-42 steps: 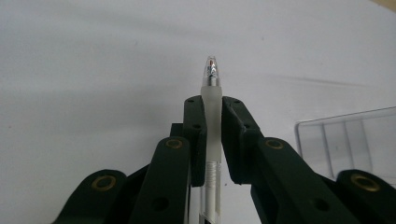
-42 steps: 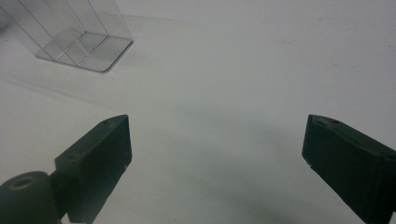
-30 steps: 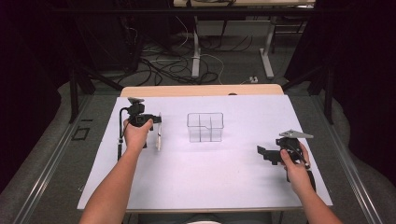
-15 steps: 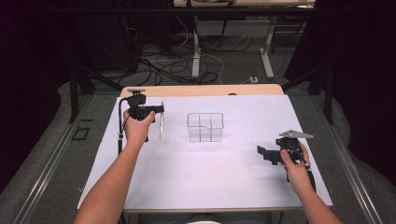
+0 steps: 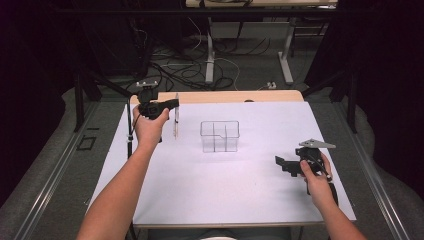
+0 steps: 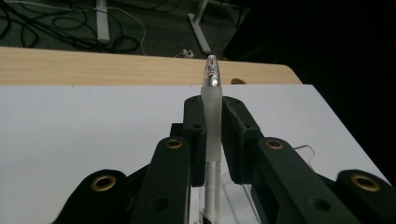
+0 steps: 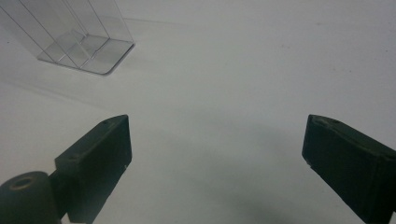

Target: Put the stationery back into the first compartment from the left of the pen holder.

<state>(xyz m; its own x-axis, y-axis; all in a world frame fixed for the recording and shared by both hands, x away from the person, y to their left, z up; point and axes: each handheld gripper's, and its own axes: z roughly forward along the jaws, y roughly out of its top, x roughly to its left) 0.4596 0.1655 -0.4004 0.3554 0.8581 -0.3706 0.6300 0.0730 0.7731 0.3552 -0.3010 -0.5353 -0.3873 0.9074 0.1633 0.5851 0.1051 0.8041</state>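
Note:
My left gripper [image 5: 172, 104] is raised over the table's far left and is shut on a clear pen [image 5: 176, 122], which hangs upright below the jaws. In the left gripper view the pen [image 6: 212, 140] stands pinched between the two black jaws, its tip pointing up past them. A clear plastic organizer with compartments [image 5: 220, 136] stands at the middle of the white table sheet [image 5: 210, 185], to the right of the pen. My right gripper [image 5: 281, 163] rests low at the table's right side, open with nothing between its jaws. The organizer's corner [image 7: 84, 46] lies ahead of it.
A bare wooden strip [image 5: 240, 96] runs along the table's far edge. Cables [image 5: 195, 70] and desk legs lie on the floor beyond. The organizer's rim [image 6: 299, 154] shows just below the left jaws.
My left gripper has lifted the pen higher and carried it toward the far edge, a little to the right. The right gripper has stayed still.

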